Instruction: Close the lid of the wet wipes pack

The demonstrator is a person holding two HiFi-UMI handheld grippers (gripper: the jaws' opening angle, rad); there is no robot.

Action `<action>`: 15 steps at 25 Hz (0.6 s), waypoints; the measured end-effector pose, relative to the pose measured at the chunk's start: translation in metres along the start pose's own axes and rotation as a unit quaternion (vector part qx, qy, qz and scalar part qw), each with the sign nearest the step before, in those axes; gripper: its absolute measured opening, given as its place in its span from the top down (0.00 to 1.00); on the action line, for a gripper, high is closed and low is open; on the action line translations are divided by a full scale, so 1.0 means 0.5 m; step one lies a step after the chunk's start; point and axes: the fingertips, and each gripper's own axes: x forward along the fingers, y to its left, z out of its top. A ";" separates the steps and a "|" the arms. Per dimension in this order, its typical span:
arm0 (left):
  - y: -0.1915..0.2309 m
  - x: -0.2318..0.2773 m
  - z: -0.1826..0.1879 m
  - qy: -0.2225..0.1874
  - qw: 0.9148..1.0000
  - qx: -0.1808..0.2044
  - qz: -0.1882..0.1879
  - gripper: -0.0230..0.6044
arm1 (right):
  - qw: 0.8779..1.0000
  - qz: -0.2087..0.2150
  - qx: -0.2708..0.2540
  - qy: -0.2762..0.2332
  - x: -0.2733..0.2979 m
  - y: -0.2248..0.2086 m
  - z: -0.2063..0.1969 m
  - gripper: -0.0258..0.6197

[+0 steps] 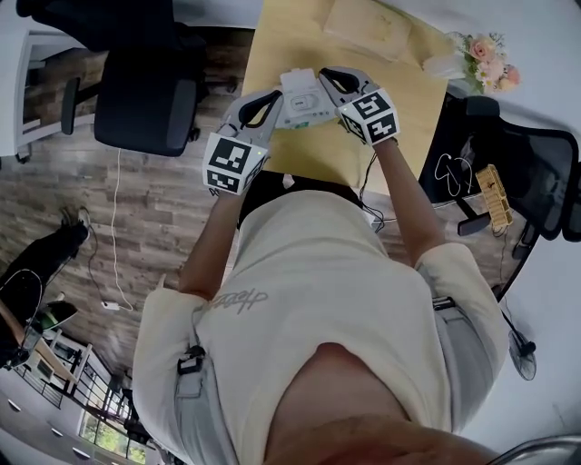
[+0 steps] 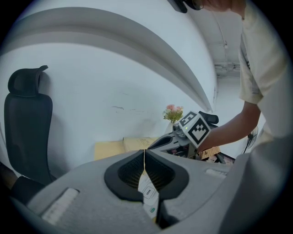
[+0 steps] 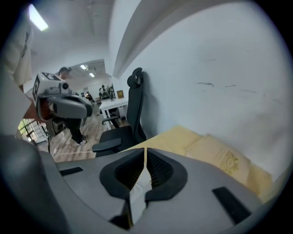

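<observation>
Both grippers are clamped shut on the wet wipes pack point(image 1: 305, 98): the left gripper point(image 2: 144, 157) pinches its thin left edge and the right gripper point(image 3: 145, 159) its right edge. The pack is held between them over the near half of the yellow table point(image 1: 272, 45). Bare tabletop lies open beyond the pack as far as a flat cream pouch point(image 1: 368, 27) by the far edge, with flowers point(image 1: 490, 59) off to the far right. A black office chair point(image 1: 145, 91) crowds the table's left edge and another chair point(image 1: 536, 173) stands by its right side.
</observation>
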 end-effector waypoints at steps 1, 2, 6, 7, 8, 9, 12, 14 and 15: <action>0.000 -0.001 -0.003 0.001 1.000 -0.001 0.001 0.94 | 1.000 0.001 -0.011 0.007 0.010 -0.001 -0.005 0.96; 0.000 -0.001 -0.006 0.003 1.000 -0.004 0.001 0.94 | 1.000 0.002 -0.019 0.013 0.020 -0.003 -0.011 0.96; 0.000 0.000 -0.014 0.007 1.000 -0.010 -0.001 0.94 | 1.000 0.006 -0.009 0.028 0.052 -0.020 -0.030 0.95; 0.001 0.000 -0.016 0.008 1.000 -0.011 -0.001 0.94 | 0.999 0.008 -0.006 0.034 0.061 -0.024 -0.037 0.93; 0.001 0.001 -0.017 0.010 1.000 -0.011 -0.002 0.94 | 0.999 0.012 -0.001 0.041 0.069 -0.027 -0.045 0.92; 0.000 0.002 -0.018 0.011 1.000 -0.010 -0.003 0.94 | 0.999 0.017 0.006 0.048 0.078 -0.029 -0.054 0.90; 0.001 0.011 -0.023 0.019 1.000 -0.011 -0.006 0.94 | 0.997 0.030 0.032 0.070 0.107 -0.043 -0.087 0.87; 0.004 0.017 -0.028 0.024 1.000 -0.012 -0.007 0.94 | 0.994 0.036 0.048 0.090 0.128 -0.053 -0.114 0.87; 0.005 0.018 -0.030 0.026 1.000 -0.012 -0.008 0.94 | 0.993 0.040 0.056 0.099 0.136 -0.056 -0.126 0.87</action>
